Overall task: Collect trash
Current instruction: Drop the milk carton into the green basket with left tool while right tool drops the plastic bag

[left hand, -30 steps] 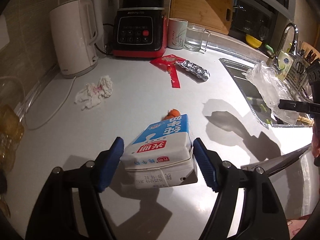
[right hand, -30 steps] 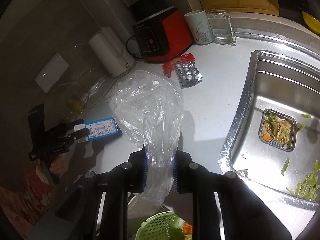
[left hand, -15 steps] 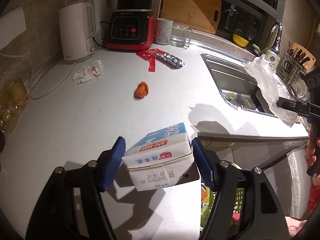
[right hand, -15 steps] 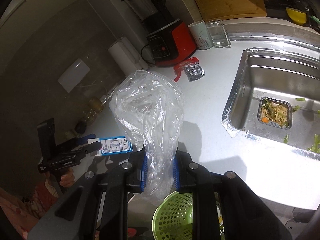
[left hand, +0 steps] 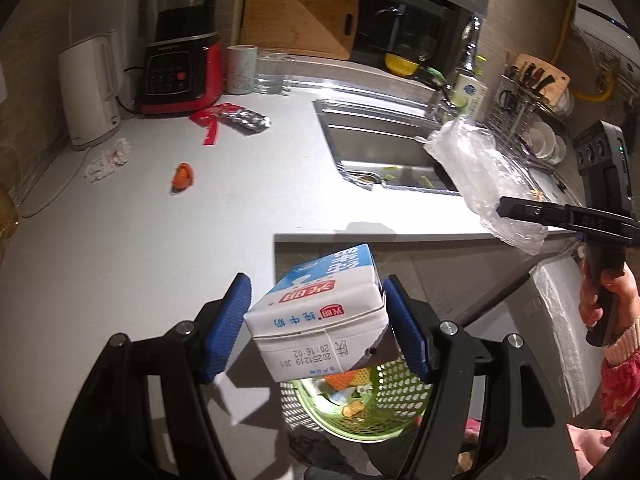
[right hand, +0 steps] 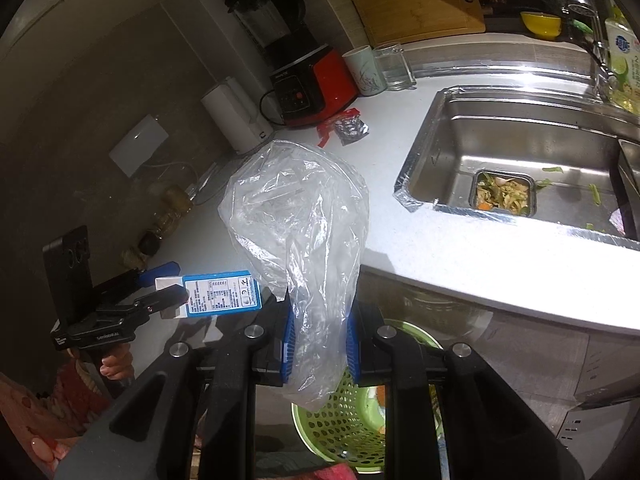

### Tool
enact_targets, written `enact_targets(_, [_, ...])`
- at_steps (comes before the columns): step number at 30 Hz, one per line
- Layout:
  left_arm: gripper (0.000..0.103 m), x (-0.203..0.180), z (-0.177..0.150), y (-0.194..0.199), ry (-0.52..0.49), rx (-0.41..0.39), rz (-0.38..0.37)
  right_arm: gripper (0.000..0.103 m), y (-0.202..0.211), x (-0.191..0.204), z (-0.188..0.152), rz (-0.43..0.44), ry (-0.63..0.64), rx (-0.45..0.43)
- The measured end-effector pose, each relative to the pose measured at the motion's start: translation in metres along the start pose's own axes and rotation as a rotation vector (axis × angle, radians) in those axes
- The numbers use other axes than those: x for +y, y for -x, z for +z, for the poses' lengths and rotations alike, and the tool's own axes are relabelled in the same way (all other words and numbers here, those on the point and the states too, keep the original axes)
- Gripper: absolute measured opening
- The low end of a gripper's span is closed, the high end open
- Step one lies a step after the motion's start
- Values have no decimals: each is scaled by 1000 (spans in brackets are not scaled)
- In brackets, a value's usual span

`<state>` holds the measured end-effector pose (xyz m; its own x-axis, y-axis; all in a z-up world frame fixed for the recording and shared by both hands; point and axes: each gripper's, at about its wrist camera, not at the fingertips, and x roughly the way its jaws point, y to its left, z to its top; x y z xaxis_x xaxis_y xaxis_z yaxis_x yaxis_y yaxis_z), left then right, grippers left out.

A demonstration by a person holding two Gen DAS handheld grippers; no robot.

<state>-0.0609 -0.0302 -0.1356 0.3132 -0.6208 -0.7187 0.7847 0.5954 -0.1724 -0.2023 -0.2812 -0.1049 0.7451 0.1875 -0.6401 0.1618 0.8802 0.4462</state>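
Left gripper (left hand: 316, 328) clenched on a blue-and-white milk carton (left hand: 320, 312), blue pads pressing both of its sides, carton held in the air past the edge of the white counter (left hand: 120, 248) and above a green perforated plastic basket (left hand: 360, 408) on the floor. Inside the basket, scraps in orange and yellow. Right gripper (right hand: 318, 344) clamped on a crumpled clear plastic bag (right hand: 296, 216), bag bulging upward between the blue pads and trailing a little below them, hanging over the same green basket (right hand: 340, 420). Seen from the right wrist, carton (right hand: 222, 292) just left of the bag, close to it. Farther out on the counter: a small orange peel piece (left hand: 183, 175), a crumpled white tissue with red marks (left hand: 108, 158) near a white electric kettle (left hand: 90, 88), a red wrapper (left hand: 210, 120) touching a silver foil packet (left hand: 246, 119), all well apart from the grippers. Behind these, a red-and-black blender base (left hand: 180, 76), a white mug (left hand: 241, 69) and a clear glass cup (left hand: 272, 72) side by side. To the right, a stainless steel sink (right hand: 520, 140) holding a strainer of vegetable scraps (right hand: 502, 196).
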Motion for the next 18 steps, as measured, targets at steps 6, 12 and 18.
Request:
enact_targets(6, [66,-51,-9,-39,-51,115,-75,21,18,-18,-21,-50,-57,1])
enact_targets(12, [85,-71,-22,-72,-35,239,-72,22,22,-29,-34,-63,-94,15])
enact_targets(18, [91,-72,-22,-70,-30,259,-59,23,21,-27,-36,-68,-93,32])
